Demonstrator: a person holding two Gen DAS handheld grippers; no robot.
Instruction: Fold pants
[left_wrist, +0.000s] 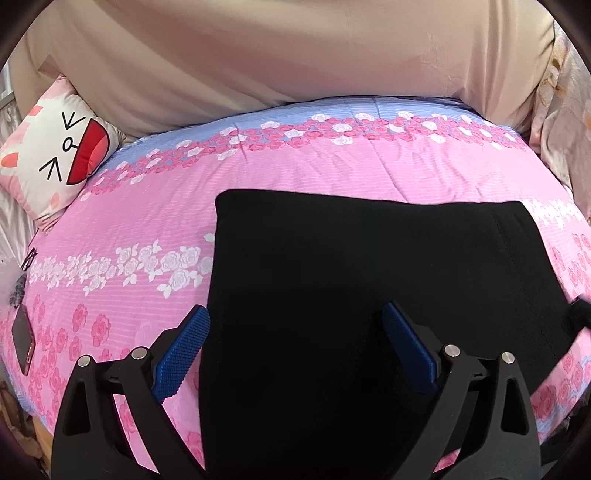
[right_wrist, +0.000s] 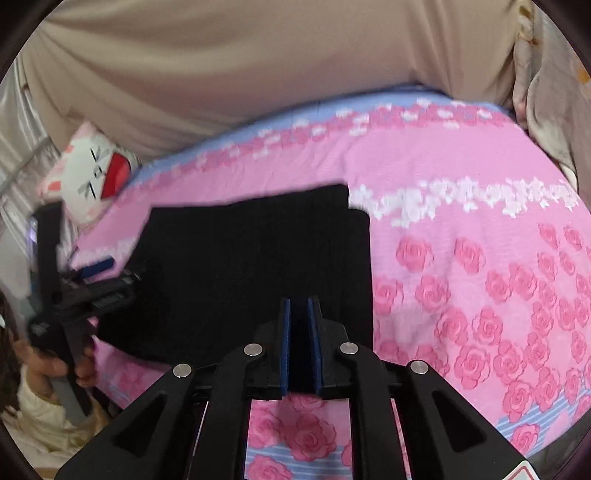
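On a pink rose-print bedspread (left_wrist: 332, 166), folded black pants (left_wrist: 369, 258), left hand-held gripper (left_wrist: 295, 317) spread apart, right hand-held gripper (right_wrist: 299, 306) nearly together, no legible writing.

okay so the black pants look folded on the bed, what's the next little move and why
Probably lift the right gripper clear of the pants. They already lie as a flat rectangle, the left gripper is wide open above them, and the right one, near their front edge, looks nearly closed.
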